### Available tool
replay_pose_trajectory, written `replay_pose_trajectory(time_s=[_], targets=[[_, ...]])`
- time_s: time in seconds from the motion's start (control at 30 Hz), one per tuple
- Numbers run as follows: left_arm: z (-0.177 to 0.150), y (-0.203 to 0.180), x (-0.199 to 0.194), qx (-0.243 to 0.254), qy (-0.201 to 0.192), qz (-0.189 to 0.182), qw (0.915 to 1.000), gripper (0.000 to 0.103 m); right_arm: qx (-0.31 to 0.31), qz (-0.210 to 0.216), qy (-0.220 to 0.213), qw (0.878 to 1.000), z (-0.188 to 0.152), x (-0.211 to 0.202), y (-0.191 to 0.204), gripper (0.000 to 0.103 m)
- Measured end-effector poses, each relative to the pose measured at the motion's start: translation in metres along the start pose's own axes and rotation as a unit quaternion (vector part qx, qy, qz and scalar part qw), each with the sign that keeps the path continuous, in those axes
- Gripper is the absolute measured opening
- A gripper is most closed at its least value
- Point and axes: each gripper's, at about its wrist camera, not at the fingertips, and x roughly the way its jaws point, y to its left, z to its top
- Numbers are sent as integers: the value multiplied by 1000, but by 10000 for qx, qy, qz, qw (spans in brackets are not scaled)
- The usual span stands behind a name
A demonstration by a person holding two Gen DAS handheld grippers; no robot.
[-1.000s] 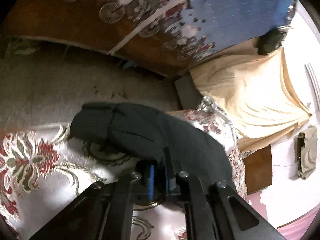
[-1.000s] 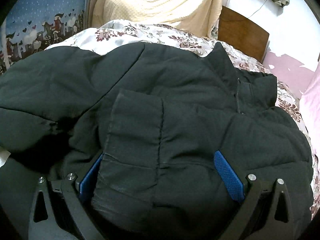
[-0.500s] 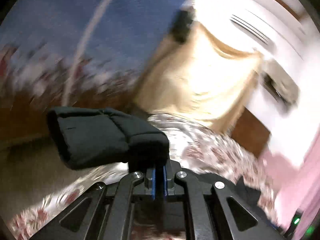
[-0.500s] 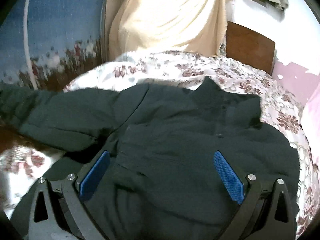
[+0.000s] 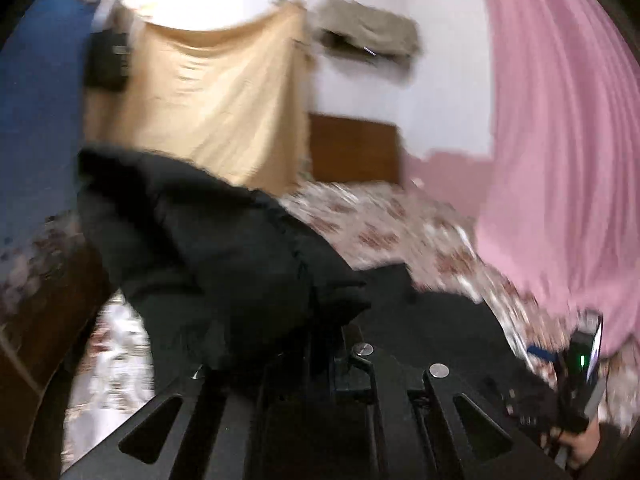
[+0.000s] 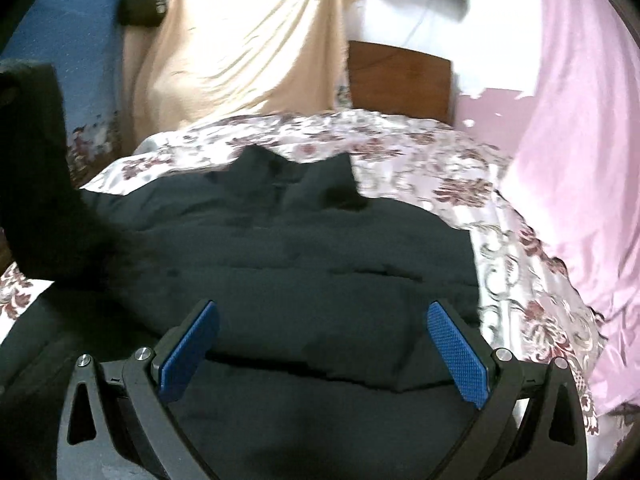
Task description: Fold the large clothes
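At the bottom of the right wrist view, the right gripper [image 6: 322, 350] stands wide open, its blue pads [image 6: 458, 354] apart and holding nothing, just above a black padded jacket [image 6: 280, 264]. In the left wrist view, the left gripper [image 5: 326, 350] is clamped tight on the jacket's sleeve [image 5: 208, 248], which bulges up at centre left. The jacket looks thick, soft and bulky, probably floppy rather than heavy; the cuff, hem or collar would likely give the firmest hold. It lies spread across a floral bedspread [image 6: 420, 152], collar towards the upper centre. Behind hang a beige cloth [image 6: 248, 44] and a pink curtain [image 6: 580, 120].
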Motion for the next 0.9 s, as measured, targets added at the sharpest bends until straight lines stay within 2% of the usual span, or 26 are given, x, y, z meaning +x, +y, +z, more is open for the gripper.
replay_pose_trajectory(time_s=[0.13,0.27,0.37,0.5,0.63,0.9], targets=[[-30,-49,44,181,620,-299,9975,7,573,161,-62,9982,-12,10,-29,102],[-78,-69,79,152,1380,-357,9897,8,1032,515,-113,9933,-28,21,-44,102],[-104,-83,89,184,1808,-351,9827,9,1330,722,-18,9885,-32,34,-58,102],[-115,-82,84,216,1843,-527,9812,10,1911,837,11,9780,-40,45,-77,102],[-114,-87,77,133,1832,-901,9788,12,2323,840,65,9690,-51,58,-87,102],[-122,-91,82,-19,2033,-1210,9716,13,2304,939,-121,9685,-55,57,-87,102]])
